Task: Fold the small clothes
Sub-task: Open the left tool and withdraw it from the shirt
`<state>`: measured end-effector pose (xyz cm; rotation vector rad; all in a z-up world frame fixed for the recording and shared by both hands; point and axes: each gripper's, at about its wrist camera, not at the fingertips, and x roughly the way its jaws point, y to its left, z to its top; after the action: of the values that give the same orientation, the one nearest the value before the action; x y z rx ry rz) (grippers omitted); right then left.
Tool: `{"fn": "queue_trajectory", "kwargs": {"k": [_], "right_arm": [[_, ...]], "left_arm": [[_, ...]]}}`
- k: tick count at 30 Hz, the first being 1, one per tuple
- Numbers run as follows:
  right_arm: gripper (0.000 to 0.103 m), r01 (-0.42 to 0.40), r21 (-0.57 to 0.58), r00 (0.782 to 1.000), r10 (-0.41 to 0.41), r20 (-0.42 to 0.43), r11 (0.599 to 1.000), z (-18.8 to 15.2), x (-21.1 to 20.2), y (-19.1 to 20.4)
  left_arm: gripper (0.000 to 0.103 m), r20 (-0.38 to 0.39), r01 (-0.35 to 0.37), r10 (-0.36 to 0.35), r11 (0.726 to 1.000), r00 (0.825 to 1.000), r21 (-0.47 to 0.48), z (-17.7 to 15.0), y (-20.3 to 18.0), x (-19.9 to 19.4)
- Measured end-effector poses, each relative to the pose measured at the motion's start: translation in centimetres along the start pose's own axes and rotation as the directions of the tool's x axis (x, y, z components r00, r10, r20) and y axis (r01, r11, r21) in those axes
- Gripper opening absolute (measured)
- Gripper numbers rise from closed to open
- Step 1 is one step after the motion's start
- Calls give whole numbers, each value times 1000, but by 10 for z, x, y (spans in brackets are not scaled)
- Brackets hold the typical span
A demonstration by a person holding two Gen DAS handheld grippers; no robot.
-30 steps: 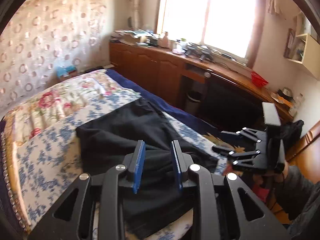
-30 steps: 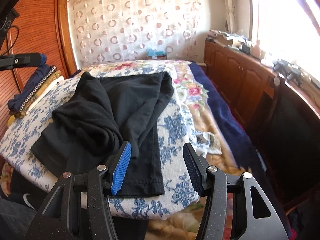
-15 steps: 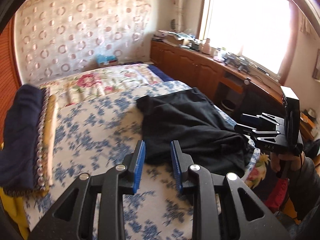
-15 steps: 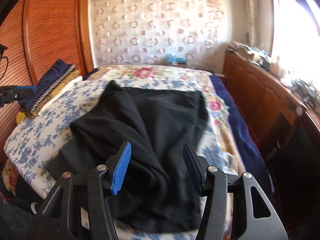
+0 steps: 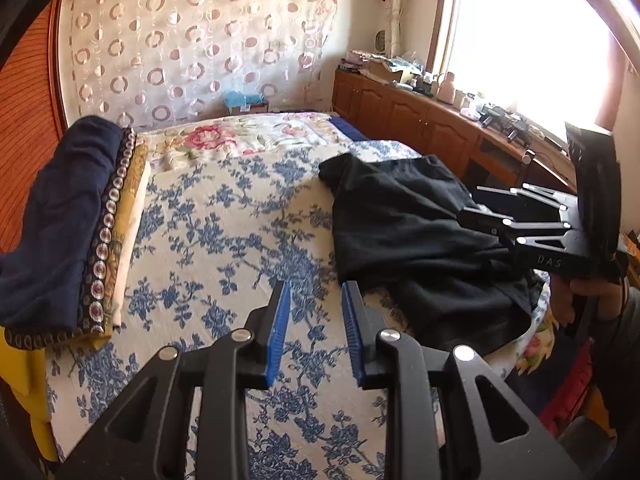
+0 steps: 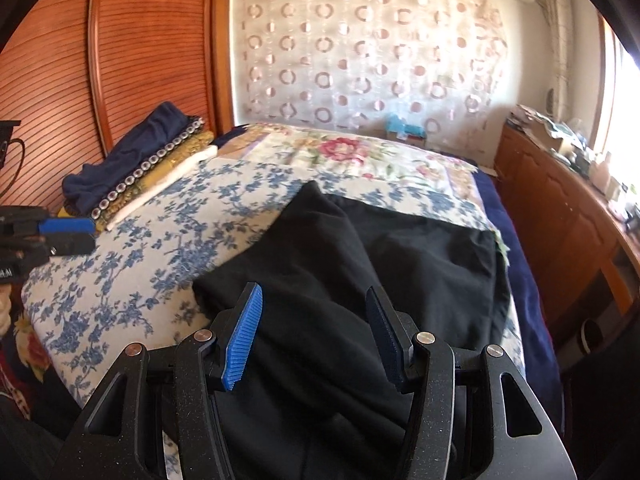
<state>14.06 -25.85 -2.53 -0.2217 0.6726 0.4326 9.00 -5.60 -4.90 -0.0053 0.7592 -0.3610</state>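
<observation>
In the left wrist view, the left claw (image 5: 314, 300) hangs released above the blue-flowered bed cover (image 5: 224, 220), nothing between its pads. The black garment (image 5: 404, 220) lies crumpled to its right, under the right claw (image 5: 486, 216). In the right wrist view, the right claw (image 6: 314, 312) is released, wider apart, just over the black garment (image 6: 340, 264). Folded blankets (image 6: 136, 164) lie far to its left.

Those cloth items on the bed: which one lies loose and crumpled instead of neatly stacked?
The black garment, rumpled on the blue-flowered bedspread beneath the right gripper. The navy, gold and white folded cloths sit stacked by the wooden headboard.
</observation>
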Motion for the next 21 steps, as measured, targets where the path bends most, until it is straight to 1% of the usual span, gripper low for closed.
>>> {"fn": "queue_trajectory", "kwargs": {"k": [6, 10, 12, 15, 21], "right_arm": [[55, -39, -78, 999, 36, -41, 996, 7, 19, 26], [55, -82, -114, 994, 72, -86, 990, 6, 37, 42], [55, -119, -135, 987, 103, -122, 984, 6, 48, 52], [55, -175, -146, 972, 147, -184, 974, 6, 63, 61], [55, -185, -214, 954, 123, -273, 959, 4, 91, 77]], "left_arm": [[24, -16, -4, 4, 1000, 1000, -20, -8, 8, 6], [24, -21, -5, 5, 1000, 1000, -29, -13, 12, 7], [24, -24, -5, 4, 999, 1000, -32, -14, 14, 7], [24, -25, -6, 5, 999, 1000, -33, -15, 16, 6], [24, -23, -2, 1, 999, 1000, -34, -15, 17, 6]]}}
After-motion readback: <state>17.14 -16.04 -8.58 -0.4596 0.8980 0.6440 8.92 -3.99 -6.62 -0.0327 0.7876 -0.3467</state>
